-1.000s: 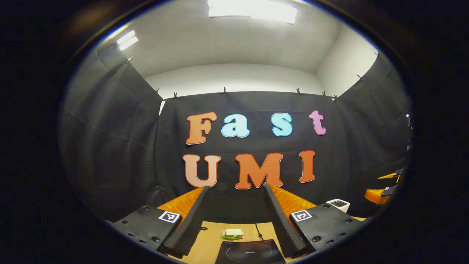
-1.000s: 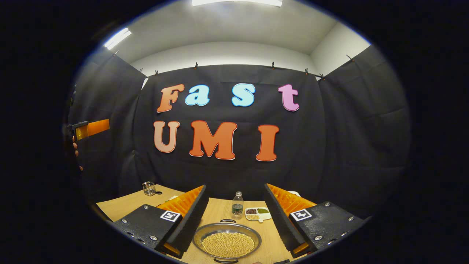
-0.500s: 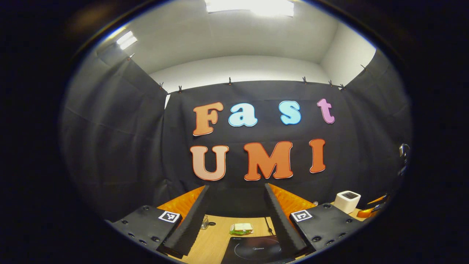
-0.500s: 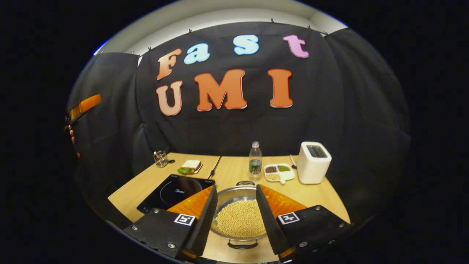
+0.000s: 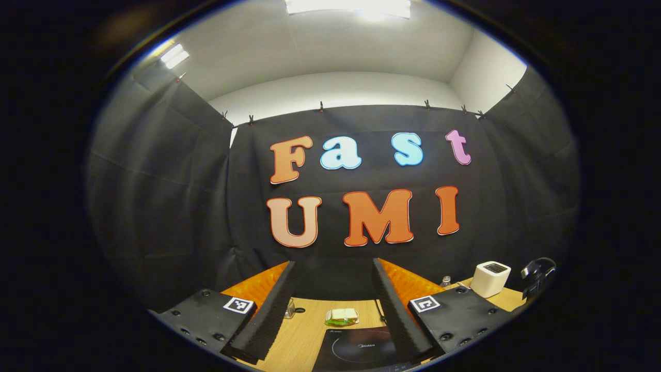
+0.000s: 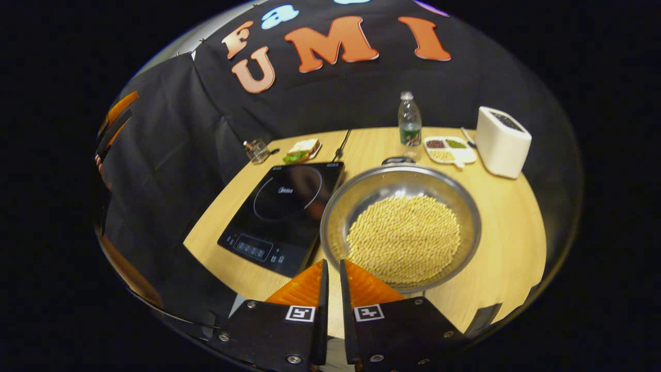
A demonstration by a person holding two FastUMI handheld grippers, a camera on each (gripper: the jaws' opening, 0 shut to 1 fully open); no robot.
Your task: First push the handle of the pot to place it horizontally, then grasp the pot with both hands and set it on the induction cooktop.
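Right gripper [image 6: 330,281]: its fingers have drawn nearly together, with only a narrow slit between them and nothing held, where half a second ago they stood wide apart. It has also tipped down toward the table [image 6: 508,243] and now sits at the near rim of the pot [image 6: 400,227]. The near handle is hidden behind the fingers, so contact cannot be confirmed.

Pot: a wide metal pan holding pale beans, resting on the table just right of the induction cooktop [image 6: 284,209], its left rim at the cooktop's edge. The far handle [image 6: 397,160] lies at the far rim.

Judgement: the closed fingers suit a push on the near handle; the first step appears to be starting, and the lift has not begun.

Left gripper [image 5: 330,305]: fingers set well apart, empty, held high and level, looking across the cooktop's far part [image 5: 361,349]. It has turned slightly since a second ago and takes no part in the work yet.

Farther back on the table: a sandwich [image 6: 302,149], a small glass jar [image 6: 256,151], a water bottle [image 6: 409,124], a divided dish [image 6: 448,149] and a white toaster [image 6: 502,142].
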